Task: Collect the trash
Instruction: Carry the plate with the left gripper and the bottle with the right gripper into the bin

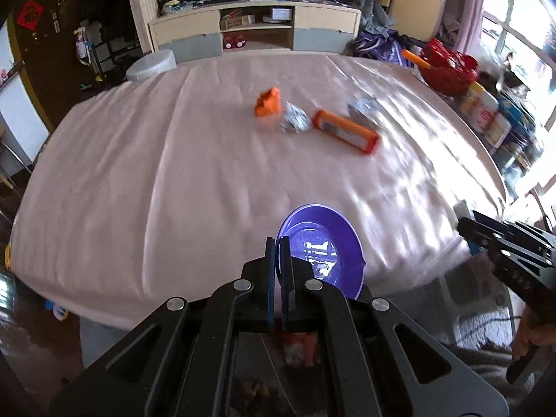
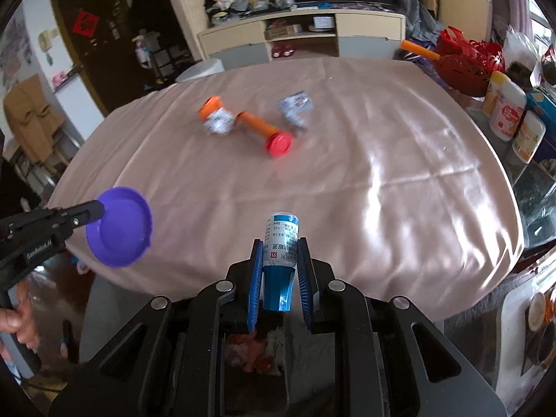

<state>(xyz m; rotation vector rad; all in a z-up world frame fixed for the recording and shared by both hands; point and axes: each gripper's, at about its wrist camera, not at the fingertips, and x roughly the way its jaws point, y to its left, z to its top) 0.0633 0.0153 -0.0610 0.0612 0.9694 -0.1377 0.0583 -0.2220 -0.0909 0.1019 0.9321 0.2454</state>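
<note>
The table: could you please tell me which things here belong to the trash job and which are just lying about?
Job:
purple plate, in left gripper
small bottle, in right gripper
orange tube
orange wrapper
foil scraps

Lying about:
red basket
tins

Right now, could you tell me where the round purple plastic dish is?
The round purple plastic dish is pinched by its rim in the left gripper, held at the near edge of the pink tablecloth, left of the right gripper.
</note>
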